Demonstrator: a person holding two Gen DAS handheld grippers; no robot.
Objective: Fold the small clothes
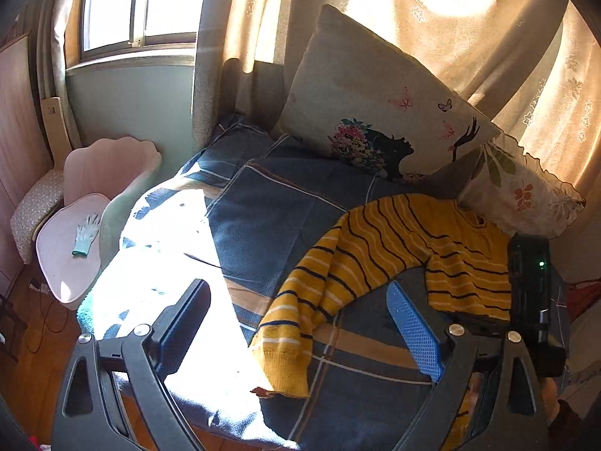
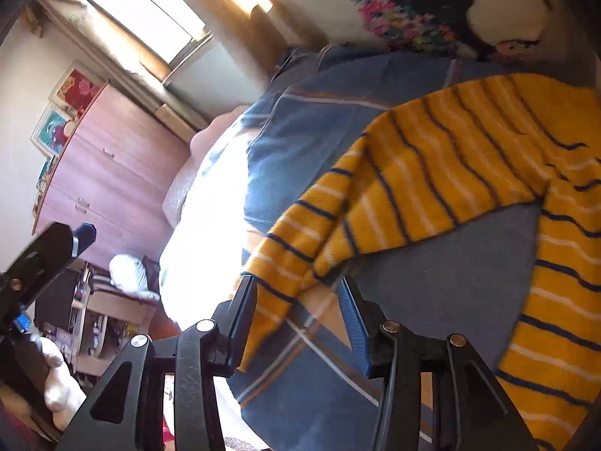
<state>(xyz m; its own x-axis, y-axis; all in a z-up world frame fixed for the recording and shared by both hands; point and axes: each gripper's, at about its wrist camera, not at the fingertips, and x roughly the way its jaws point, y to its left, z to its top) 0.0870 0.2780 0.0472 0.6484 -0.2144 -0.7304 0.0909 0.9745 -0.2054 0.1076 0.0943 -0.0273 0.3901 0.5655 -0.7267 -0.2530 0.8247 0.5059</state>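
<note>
A small yellow knit sweater [image 1: 398, 251] with dark and white stripes lies on a blue plaid blanket [image 1: 285, 203]. One sleeve hangs toward the blanket's near edge. My left gripper [image 1: 300, 293] is open and empty, just above that sleeve. In the right wrist view the sweater [image 2: 450, 173] fills the right side. My right gripper [image 2: 296, 289] is open, its fingers straddling the sleeve's cuff end without closing on it. The left gripper also shows at the left edge of the right wrist view [image 2: 56, 248].
A grey pillow with a flower print [image 1: 375, 105] and a frilled leaf-print pillow [image 1: 522, 191] lean at the back. A pink shell-shaped chair [image 1: 82, 218] holding a glove [image 1: 86, 235] stands left. A wooden wardrobe [image 2: 109, 173] stands beyond the bed.
</note>
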